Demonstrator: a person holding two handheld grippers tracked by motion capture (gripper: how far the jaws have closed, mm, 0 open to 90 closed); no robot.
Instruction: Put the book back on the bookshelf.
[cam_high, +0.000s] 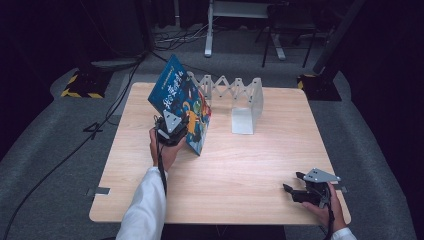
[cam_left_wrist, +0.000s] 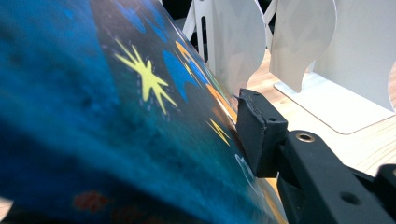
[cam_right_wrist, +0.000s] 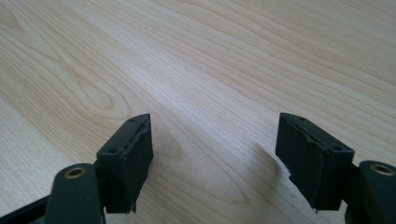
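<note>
Left gripper (cam_high: 172, 131) grips the tilted book (cam_high: 182, 102), not yet in the rack (cam_high: 240, 97) to its right. Right gripper (cam_high: 295, 186) rests wide open, empty, near right.

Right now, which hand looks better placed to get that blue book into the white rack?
Probably the left. The left gripper is at the tilted blue book, beside the white rack. The right gripper rests open at the table's near corner, holding nothing.

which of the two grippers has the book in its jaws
The left gripper, at the left middle of the table, has the tilted blue picture book between its jaws. The right gripper, near the front right corner, holds nothing; its jaws are open over bare wood.
</note>
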